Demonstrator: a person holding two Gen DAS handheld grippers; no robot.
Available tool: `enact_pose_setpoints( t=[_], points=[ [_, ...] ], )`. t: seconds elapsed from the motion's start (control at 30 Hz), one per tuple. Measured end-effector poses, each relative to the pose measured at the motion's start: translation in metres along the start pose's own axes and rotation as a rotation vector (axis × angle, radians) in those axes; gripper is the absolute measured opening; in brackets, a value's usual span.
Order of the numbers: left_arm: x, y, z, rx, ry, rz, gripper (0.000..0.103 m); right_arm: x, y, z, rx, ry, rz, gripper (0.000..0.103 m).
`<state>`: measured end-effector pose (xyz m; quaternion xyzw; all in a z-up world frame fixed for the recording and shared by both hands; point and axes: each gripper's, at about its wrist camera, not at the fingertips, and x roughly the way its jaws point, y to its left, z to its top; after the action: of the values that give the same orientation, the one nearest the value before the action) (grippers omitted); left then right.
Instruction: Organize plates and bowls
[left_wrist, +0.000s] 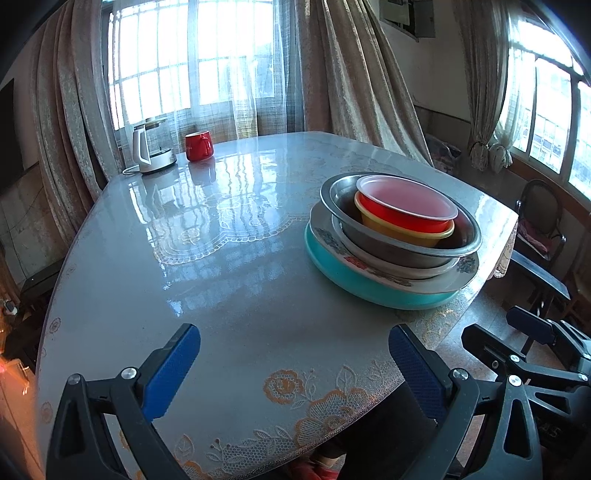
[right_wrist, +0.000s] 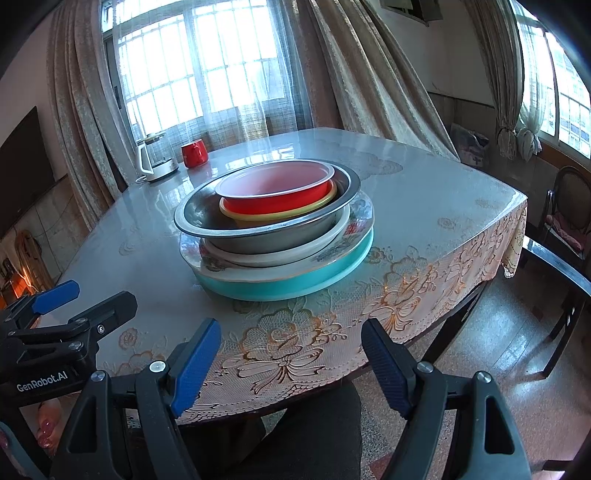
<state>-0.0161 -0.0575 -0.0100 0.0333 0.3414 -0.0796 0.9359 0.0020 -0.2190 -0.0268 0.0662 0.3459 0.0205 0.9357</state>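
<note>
One stack of dishes stands near the table's right front corner. From the bottom: a teal plate (left_wrist: 373, 282) (right_wrist: 280, 284), a flowered plate (left_wrist: 461, 269) (right_wrist: 354, 218), a white dish (right_wrist: 295, 251), a steel bowl (left_wrist: 406, 251) (right_wrist: 258, 236), a yellow bowl (left_wrist: 406, 230) (right_wrist: 258, 218) and a red bowl (left_wrist: 406, 210) (right_wrist: 273, 192) on top. My left gripper (left_wrist: 293, 369) hovers open over the table's near edge, left of the stack, with nothing between its jaws. My right gripper (right_wrist: 291, 360) is open and bare too, just in front of the stack.
A white kettle (left_wrist: 149, 149) (right_wrist: 155, 160) and a red mug (left_wrist: 198, 146) (right_wrist: 194, 152) stand at the table's far left. The lace-patterned tablecloth (left_wrist: 221, 240) is glossy. Dark chairs (right_wrist: 561, 229) stand to the right of the table. Curtains and windows lie behind.
</note>
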Motion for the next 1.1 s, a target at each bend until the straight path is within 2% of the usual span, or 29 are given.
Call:
enact_pose_setpoints(
  t=[0.4,1.1],
  points=[
    [0.0,-0.0011,-0.0007,0.011,0.001,0.028,0.103,0.0021,-0.0011,-0.0014,0.008,0.011,-0.004,0.08],
    [-0.0008,-0.005,-0.0017,0.017,-0.001,0.005,0.103,0.0039,-0.0028,-0.0021,0.015,0.016,0.001,0.08]
  ],
)
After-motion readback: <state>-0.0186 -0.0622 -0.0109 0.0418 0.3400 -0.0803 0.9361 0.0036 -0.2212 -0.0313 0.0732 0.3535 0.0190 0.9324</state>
